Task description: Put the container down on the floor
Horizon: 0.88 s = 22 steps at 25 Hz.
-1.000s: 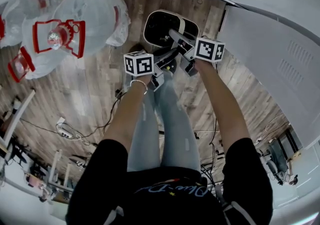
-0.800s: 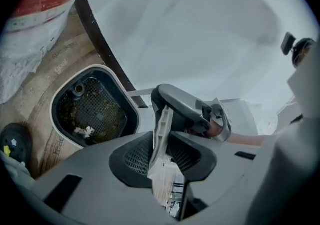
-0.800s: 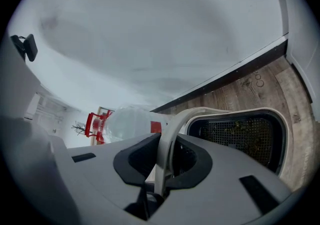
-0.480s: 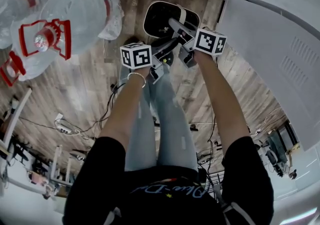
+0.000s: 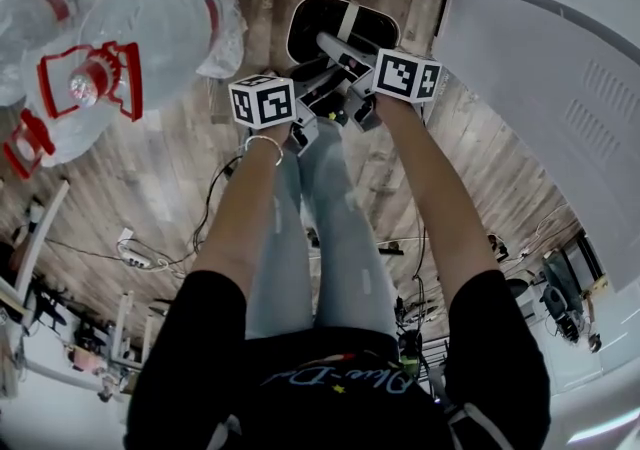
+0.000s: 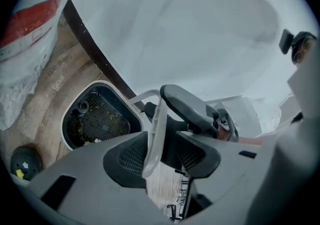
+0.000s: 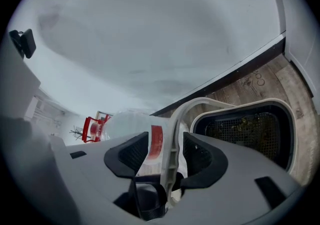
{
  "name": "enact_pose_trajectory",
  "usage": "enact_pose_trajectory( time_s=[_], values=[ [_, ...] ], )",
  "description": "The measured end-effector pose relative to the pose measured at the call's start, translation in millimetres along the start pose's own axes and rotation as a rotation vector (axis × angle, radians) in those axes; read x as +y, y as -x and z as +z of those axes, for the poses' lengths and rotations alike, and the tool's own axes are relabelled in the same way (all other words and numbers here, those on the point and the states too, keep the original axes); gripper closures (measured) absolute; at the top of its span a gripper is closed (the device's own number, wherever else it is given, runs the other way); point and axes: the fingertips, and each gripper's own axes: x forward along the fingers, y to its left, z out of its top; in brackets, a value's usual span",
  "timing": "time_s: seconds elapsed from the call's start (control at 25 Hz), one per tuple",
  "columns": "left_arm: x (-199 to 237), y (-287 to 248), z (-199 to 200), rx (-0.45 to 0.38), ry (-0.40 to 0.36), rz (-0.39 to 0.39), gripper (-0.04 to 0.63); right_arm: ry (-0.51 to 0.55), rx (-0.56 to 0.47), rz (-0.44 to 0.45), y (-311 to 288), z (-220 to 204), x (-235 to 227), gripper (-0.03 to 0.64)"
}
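Observation:
The container (image 5: 300,26) is a white-rimmed tub with a black mesh inside, and it stands on the wooden floor by the wall. It also shows in the left gripper view (image 6: 97,119) and the right gripper view (image 7: 245,129). Its thin white handle (image 6: 156,129) arches up between the jaws of both grippers. My left gripper (image 5: 318,90) is opening; the handle (image 6: 150,159) leans by the left pad, with a gap on the other side. My right gripper (image 5: 345,63) is opening wide too, with the handle (image 7: 172,154) loose between its pads.
Big clear water bottles (image 5: 130,48) with red handles lie on the floor to the left. A white wall panel (image 5: 560,88) rises on the right. Cables and a power strip (image 5: 140,260) trail near the person's legs (image 5: 320,238). A small black round thing (image 6: 25,161) sits beside the container.
Both grippers have shifted slightly forward over the container. The container has stayed in place by the wall.

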Motion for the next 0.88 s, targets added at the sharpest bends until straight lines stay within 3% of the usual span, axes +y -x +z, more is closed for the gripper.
enact_pose_trajectory(
  time_s=[0.32,0.88],
  values=[
    [27,22,12,-0.018,-0.023,0.098,0.39,-0.009,0.002,-0.023,-12,-11,4,0.425],
    [60,58,17,0.028,-0.08,0.243,0.376,-0.027,-0.039,-0.054,0,-6,-2,0.425]
  ],
)
